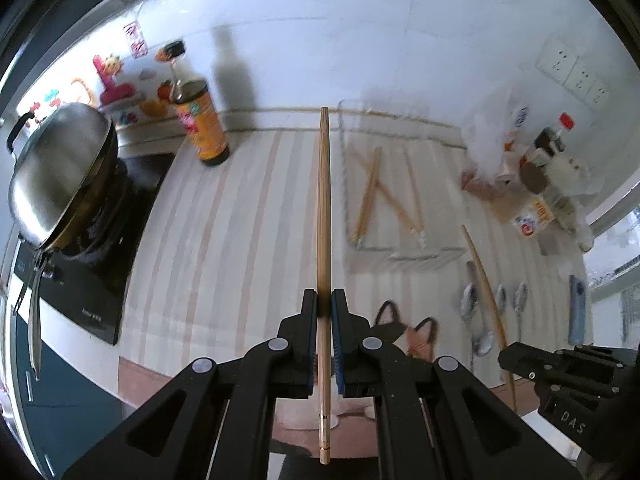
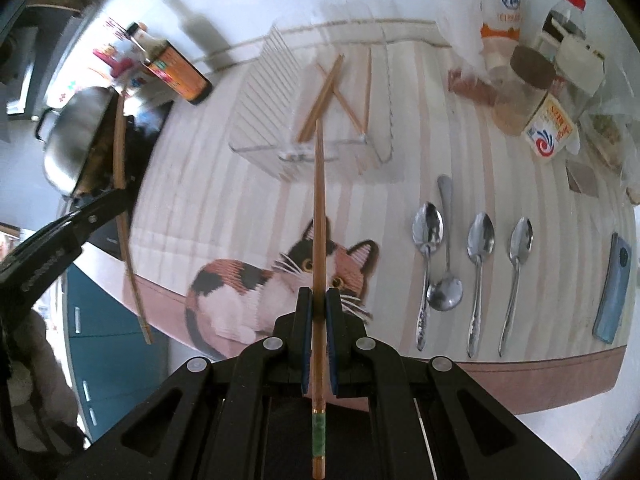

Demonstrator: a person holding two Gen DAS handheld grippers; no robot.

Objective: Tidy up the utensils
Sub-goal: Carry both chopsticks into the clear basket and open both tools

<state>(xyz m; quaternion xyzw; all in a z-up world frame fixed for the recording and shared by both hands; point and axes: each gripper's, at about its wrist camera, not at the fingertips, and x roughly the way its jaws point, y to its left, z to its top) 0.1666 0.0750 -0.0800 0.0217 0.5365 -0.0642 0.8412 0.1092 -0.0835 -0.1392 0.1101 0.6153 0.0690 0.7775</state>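
My left gripper [image 1: 324, 304] is shut on a wooden chopstick [image 1: 324, 200] that points forward above the striped cloth. My right gripper [image 2: 318, 300] is shut on another wooden chopstick [image 2: 319, 208] with a green band near its back end; its tip reaches toward the clear tray [image 2: 256, 128]. The clear tray [image 1: 420, 258] holds three chopsticks [image 2: 344, 96], two of them crossed. Several metal spoons [image 2: 480, 264] lie in a row on the cloth to the right of the right gripper. The left gripper with its chopstick [image 2: 124, 200] shows at the left of the right wrist view.
A steel pot [image 1: 60, 172] sits on a black cooktop [image 1: 80, 288] at the left. A sauce bottle [image 1: 202, 124] stands by the wall. Jars and bottles [image 2: 532, 80] crowd the back right. A blue phone [image 2: 612, 284] lies at the far right. The cloth has a cat picture [image 2: 260, 292].
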